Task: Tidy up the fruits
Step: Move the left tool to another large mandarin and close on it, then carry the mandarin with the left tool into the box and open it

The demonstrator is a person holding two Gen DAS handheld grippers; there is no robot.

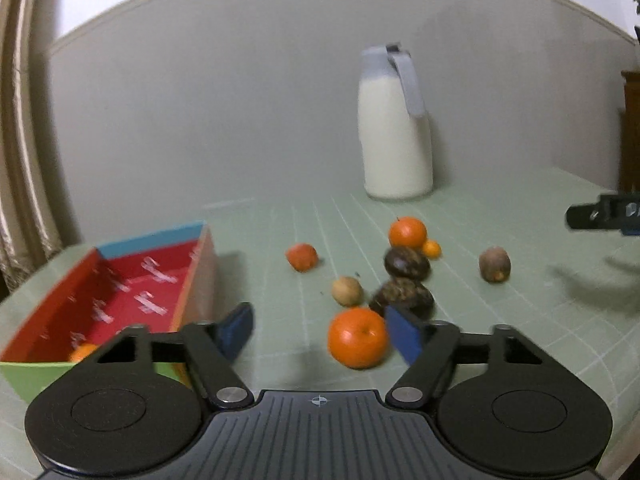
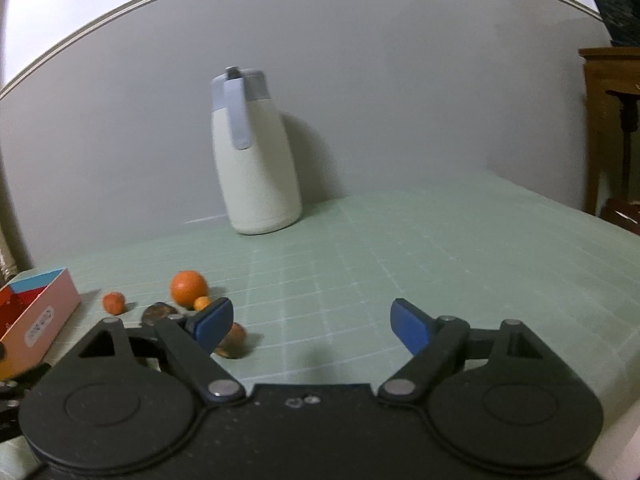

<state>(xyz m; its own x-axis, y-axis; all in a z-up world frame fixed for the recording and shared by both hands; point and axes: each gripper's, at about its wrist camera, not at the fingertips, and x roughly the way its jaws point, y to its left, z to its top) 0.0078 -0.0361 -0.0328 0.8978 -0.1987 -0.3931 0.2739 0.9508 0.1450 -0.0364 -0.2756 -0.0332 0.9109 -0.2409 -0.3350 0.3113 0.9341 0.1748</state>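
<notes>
A large orange (image 1: 357,337) lies on the green mat (image 1: 500,320) between the left gripper's (image 1: 322,332) parted pads, nearer its right pad, unpressed. Other fruit lies scattered beyond; the red box (image 1: 120,292) sits left. The right gripper (image 2: 310,326) gapes over bare mat, a brown fruit (image 2: 234,340) beside its left finger.

On the pale green gridded table mat (image 1: 480,208), my open cardboard box (image 1: 120,280) sits left with one small orange fruit (image 1: 82,352) in it. Loose round fruits cluster right of it. The tall cream jug (image 1: 394,136) stands behind them by the wall.
</notes>
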